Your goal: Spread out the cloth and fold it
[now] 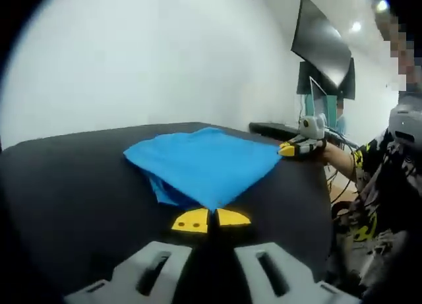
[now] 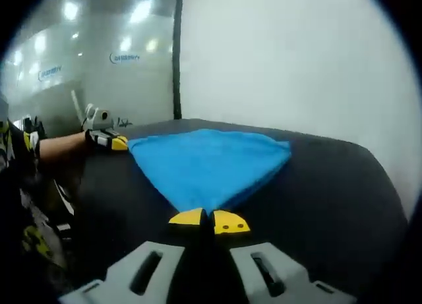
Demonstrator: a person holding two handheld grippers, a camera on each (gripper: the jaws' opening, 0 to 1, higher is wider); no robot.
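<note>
A blue cloth lies folded in layers on the black table. In the left gripper view its near corner runs down between the yellow tips of my left gripper, which is shut on that corner. My right gripper shows at the cloth's right corner, held by a hand. In the right gripper view the cloth tapers to a corner pinched in my right gripper, whose yellow tips meet. My left gripper sits at the cloth's left corner.
A white wall stands behind the table. A person in patterned clothes is at the table's right side. A dark monitor hangs further back. The table edge curves off near the wall.
</note>
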